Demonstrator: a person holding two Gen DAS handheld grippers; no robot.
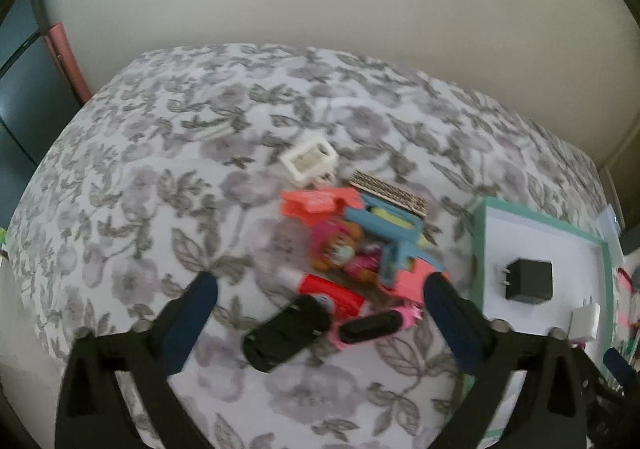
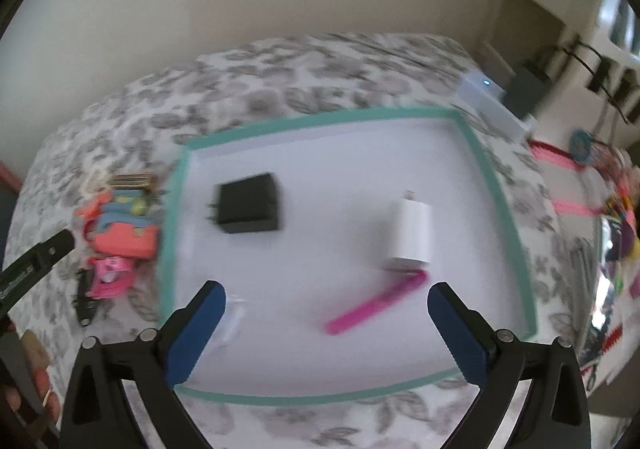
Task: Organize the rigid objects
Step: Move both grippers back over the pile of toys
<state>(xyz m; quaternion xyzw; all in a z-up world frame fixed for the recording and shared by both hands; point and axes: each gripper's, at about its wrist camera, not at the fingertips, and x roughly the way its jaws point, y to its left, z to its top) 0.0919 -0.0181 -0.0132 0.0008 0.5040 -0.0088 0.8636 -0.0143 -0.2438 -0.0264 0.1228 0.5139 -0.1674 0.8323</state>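
My left gripper [image 1: 320,285] stands open over a pile of small things on the floral cloth: a coral plastic piece [image 1: 316,203], a blue piece [image 1: 384,221], a red item [image 1: 332,293], a black block [image 1: 288,333] and a small white frame [image 1: 308,159]. Nothing is between its fingers. My right gripper [image 2: 326,289] is open above the teal-rimmed white tray [image 2: 320,117]. In the tray lie a black charger [image 2: 250,203], a white charger [image 2: 412,233] and a pink stick [image 2: 376,305]. The pile [image 2: 120,225] lies just left of the tray.
A floral cloth [image 1: 160,169] covers the surface, with a plain wall behind. A white device with a lit dot [image 2: 486,89] sits past the tray's far right corner. Colourful clutter [image 2: 616,201] lies at the right edge. A hand [image 2: 40,385] shows at the lower left.
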